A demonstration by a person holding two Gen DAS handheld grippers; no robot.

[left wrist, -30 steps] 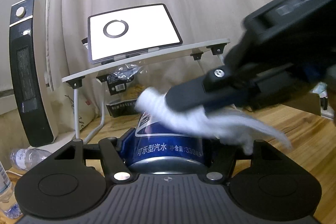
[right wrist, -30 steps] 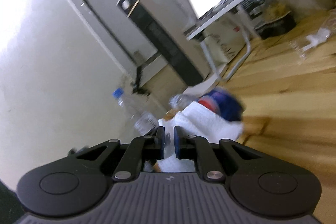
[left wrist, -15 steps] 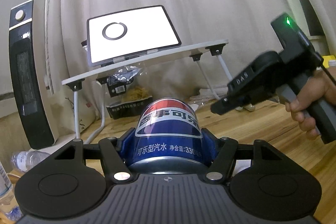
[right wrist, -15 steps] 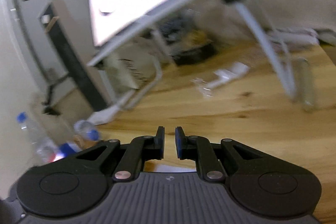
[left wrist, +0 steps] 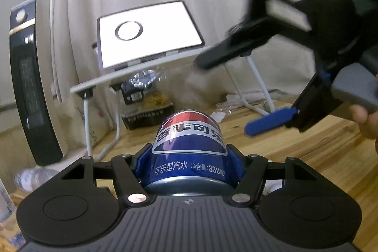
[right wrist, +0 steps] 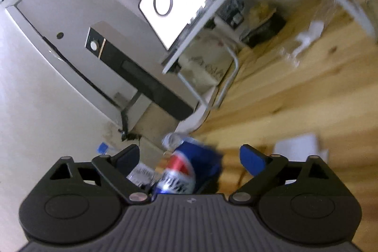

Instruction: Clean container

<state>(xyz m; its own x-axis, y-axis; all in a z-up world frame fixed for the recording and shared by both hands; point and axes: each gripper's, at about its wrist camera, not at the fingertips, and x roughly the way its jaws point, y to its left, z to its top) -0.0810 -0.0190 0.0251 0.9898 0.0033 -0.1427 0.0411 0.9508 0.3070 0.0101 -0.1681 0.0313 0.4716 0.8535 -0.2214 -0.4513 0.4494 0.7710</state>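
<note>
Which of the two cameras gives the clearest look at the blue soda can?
The left wrist view: the can sits sharp and centred, its label readable, clamped in the left gripper. The right wrist view shows it blurred, low in frame.

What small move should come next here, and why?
Probably lower the can to the wooden surface and let go. The left gripper is shut on it, while the right gripper has just been opening, with nothing between its jaws, and a white cloth, it seems, lies on the wood.

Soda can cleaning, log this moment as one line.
left gripper: shut on soda can | right gripper: just opened, empty | white cloth: lying on wooden table
</note>
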